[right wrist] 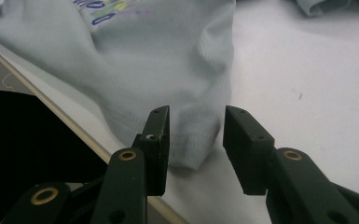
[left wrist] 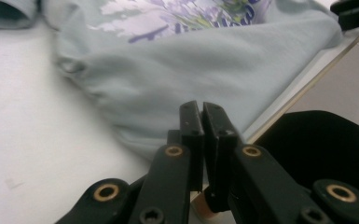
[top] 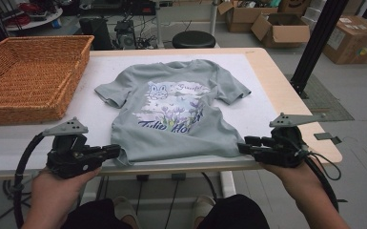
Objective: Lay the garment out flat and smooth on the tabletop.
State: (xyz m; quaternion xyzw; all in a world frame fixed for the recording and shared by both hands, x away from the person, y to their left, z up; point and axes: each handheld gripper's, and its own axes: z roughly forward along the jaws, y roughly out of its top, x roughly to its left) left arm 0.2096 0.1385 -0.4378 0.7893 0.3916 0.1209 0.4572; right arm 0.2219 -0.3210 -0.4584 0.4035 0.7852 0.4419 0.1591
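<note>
**Two claws at the T-shirt hem, only one of them closed**

The left claw (left wrist: 201,109) has its jaws together at the near-left corner of the T-shirt (top: 174,112); whether any hem fabric is pinched between them I cannot tell, since the cloth lies just beyond the tips. The right claw (right wrist: 196,135) stands with jaws apart, the near-right hem corner lying between them but not pressed. The shirt lies flat, print up, in the middle of the desk (top: 267,76), its hem along the near edge. A wicker basket (top: 28,76) sits at the far-left corner.

Risks, as I judge them: if the left claw closed on air, a lift would raise one corner only and drag the shirt askew; the right claw could also catch just one layer, or scrape the desk edge
</note>
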